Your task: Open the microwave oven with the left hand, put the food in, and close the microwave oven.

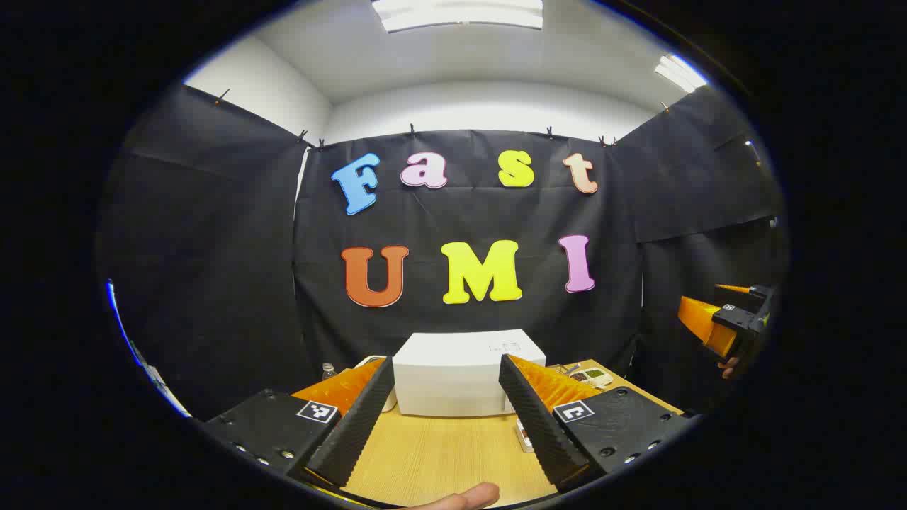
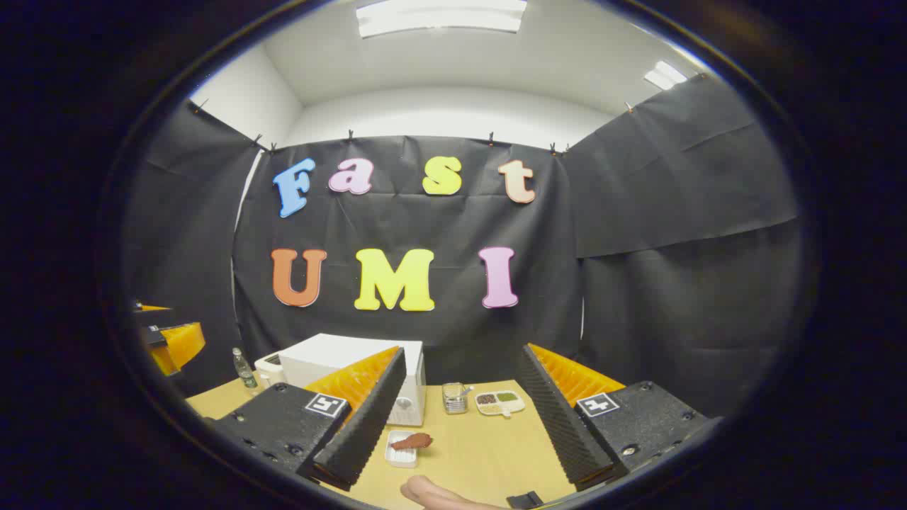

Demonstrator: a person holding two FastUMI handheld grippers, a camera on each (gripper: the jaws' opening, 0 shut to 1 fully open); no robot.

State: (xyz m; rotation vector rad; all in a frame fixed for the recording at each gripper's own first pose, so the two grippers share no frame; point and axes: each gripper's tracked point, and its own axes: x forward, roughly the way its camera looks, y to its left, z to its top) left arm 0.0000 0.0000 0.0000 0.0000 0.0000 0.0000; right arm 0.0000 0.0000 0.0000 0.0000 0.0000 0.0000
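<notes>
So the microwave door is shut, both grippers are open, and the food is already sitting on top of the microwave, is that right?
Not quite. The food lies in a small white tray on the wooden table, in front of the microwave, as the right gripper view shows. The door is shut, and the left gripper and right gripper are open.

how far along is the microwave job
Nothing looks done: the white microwave sits shut on the table, and the food lies on its tray in front. Both tongs, left and right, are open, holding nothing. Opening, loading and closing remain.
</notes>
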